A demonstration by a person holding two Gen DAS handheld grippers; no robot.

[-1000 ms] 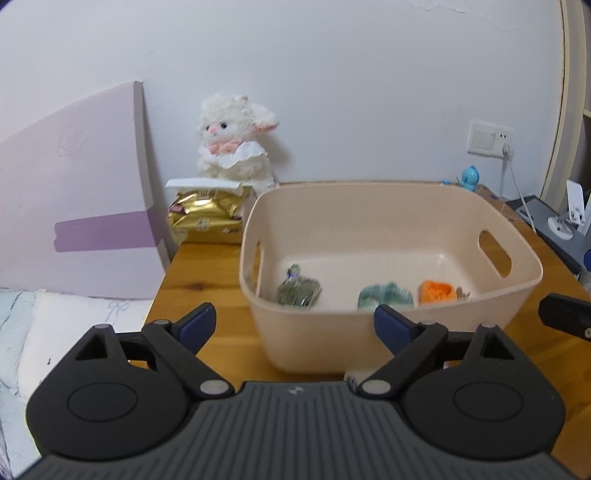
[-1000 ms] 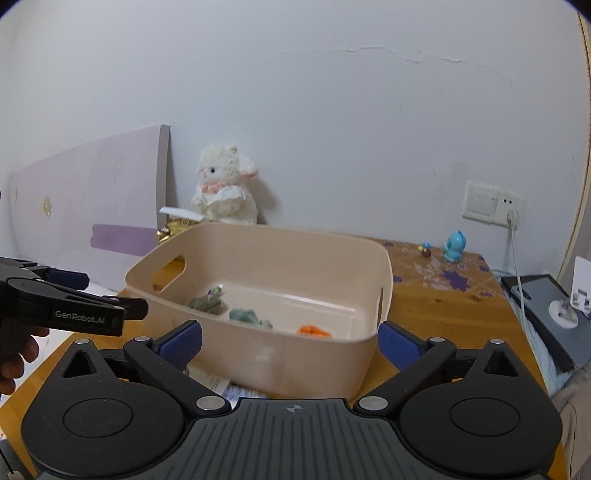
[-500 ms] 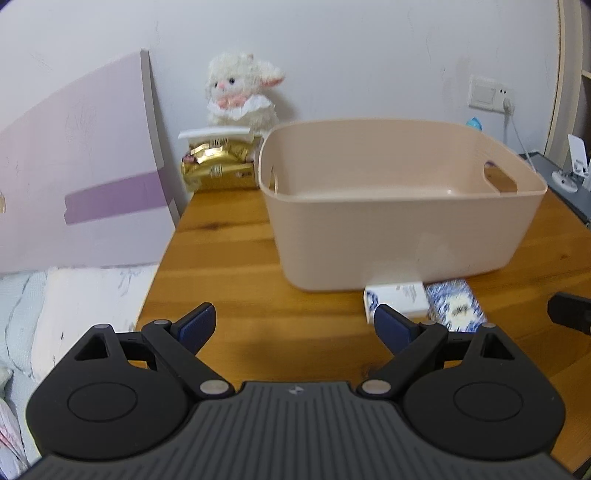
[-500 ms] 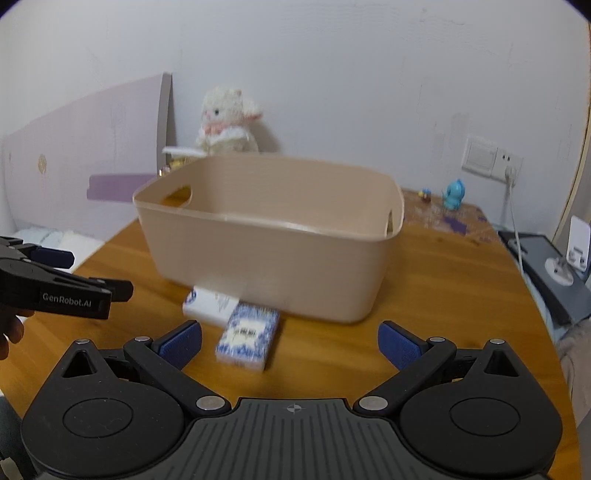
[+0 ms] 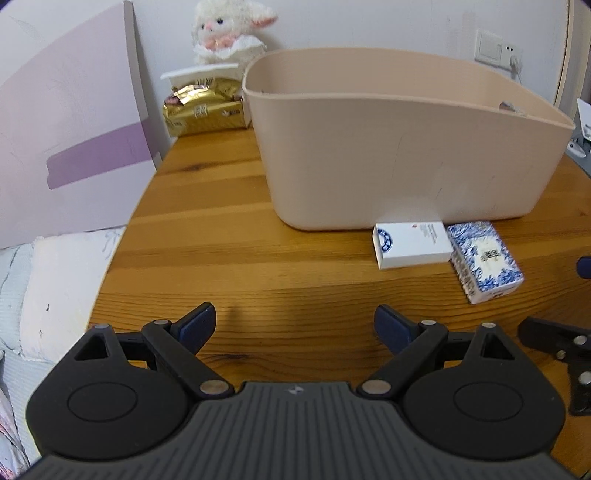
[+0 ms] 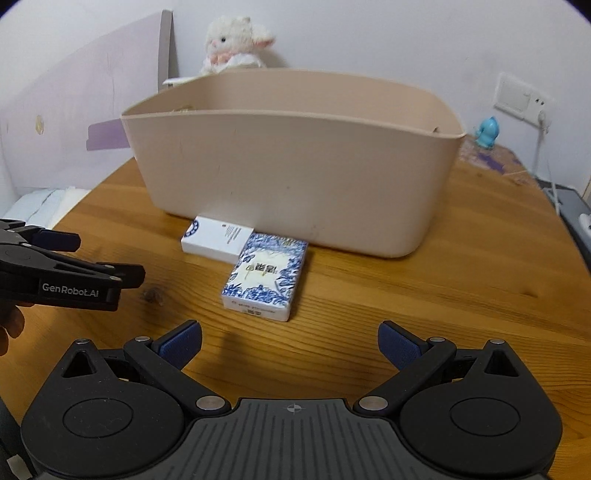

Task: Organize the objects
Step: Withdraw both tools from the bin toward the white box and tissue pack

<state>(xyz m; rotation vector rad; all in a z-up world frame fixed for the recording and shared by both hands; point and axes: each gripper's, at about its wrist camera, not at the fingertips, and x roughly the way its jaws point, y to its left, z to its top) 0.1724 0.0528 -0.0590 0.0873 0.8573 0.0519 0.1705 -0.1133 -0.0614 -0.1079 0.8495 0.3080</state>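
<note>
Both views had dropped from looking down into the bin to a low angle along the counter, so the small items seen inside it a second ago were now hidden behind its near wall. The beige bin stood mid-counter, and two things lay outside it against its near side: a white box touching the wall, and a blue-and-white patterned pack just beside it, closer to the near edge.

The left tool hovered over the near edge with its jaws apart and nothing between them. The right tool also had its jaws spread and empty, lined up roughly with the patterned pack. By my judgement the job was partly done: some pieces seemed already binned, while these two boxes remained to be lifted in, the patterned pack likely first.

The wooden counter was bare elsewhere near the front. At its far left corner sat a gold packet with a plush lamb behind it against the white wall. A lilac board leaned along the left edge, with pale bedding below.
</note>
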